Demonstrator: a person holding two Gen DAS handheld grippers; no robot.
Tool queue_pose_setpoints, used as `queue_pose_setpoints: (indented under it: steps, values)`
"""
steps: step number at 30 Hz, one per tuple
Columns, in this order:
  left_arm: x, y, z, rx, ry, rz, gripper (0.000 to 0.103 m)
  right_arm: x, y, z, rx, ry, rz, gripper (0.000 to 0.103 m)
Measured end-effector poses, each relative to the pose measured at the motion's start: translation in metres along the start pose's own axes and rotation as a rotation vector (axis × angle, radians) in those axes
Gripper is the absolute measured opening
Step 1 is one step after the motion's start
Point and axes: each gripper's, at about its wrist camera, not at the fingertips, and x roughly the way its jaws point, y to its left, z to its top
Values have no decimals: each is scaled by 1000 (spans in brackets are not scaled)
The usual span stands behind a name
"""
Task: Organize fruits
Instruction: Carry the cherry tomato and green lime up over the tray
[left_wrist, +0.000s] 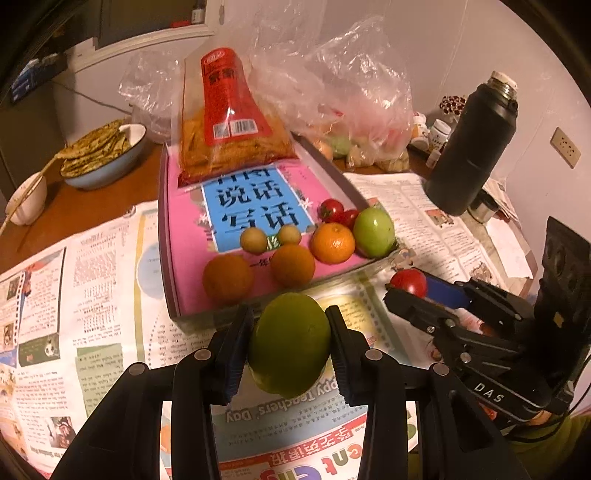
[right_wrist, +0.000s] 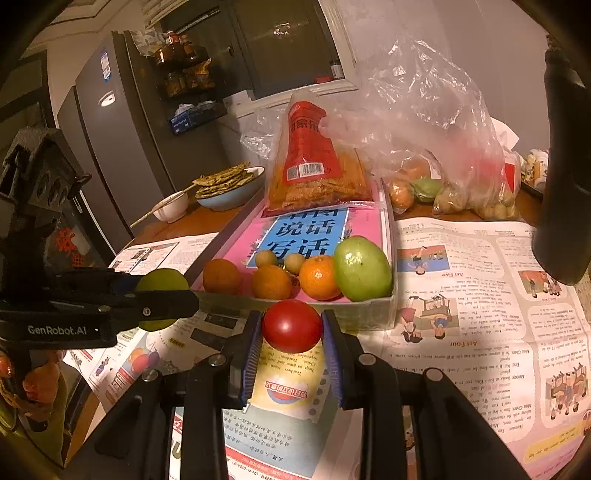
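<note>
My left gripper (left_wrist: 290, 345) is shut on a green round fruit (left_wrist: 290, 343), held above the newspaper just in front of the shallow box (left_wrist: 168, 258). My right gripper (right_wrist: 291, 326) is shut on a red tomato (right_wrist: 291, 325), also just in front of the box (right_wrist: 369, 308). The box holds a pink book, three oranges (left_wrist: 332, 242), two small yellow-green fruits (left_wrist: 253, 240), small red tomatoes (left_wrist: 331, 209) and a green fruit (left_wrist: 373, 232). Each gripper shows in the other's view: the right one (left_wrist: 406, 291) to the right, the left one (right_wrist: 166, 299) to the left.
A red snack bag (left_wrist: 229, 122) lies on the box's far end. Plastic bags of fruit (right_wrist: 443, 177) sit behind. A black thermos (left_wrist: 472, 147) stands at the right. A bowl of flatbreads (left_wrist: 103, 155) and a small bowl with chopsticks (left_wrist: 27, 201) sit at the left. Newspaper (left_wrist: 92, 295) covers the table.
</note>
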Motion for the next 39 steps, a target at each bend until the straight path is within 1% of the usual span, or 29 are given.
queue_pose_setpoints:
  steps: [5, 12, 19, 27, 31, 39]
  values:
    - [-5, -3, 8, 8, -16, -7, 41, -2, 0, 5, 0, -13, 2, 32]
    - [-5, -4, 17, 13, -26, 3, 41, -4, -2, 9, -1, -24, 9, 32]
    - [-5, 1, 27, 1, -40, 6, 41, -4, -6, 16, 0, -32, 5, 32]
    - [17, 9, 45, -6, -15, -6, 41, 8, 3, 31, -43, -26, 5, 32]
    - [24, 9, 48, 1, -10, 2, 41, 14, 8, 36, -48, -25, 26, 32]
    - [46, 18, 51, -10, 21, 8, 41, 35, 12, 36, -74, 12, 25, 32]
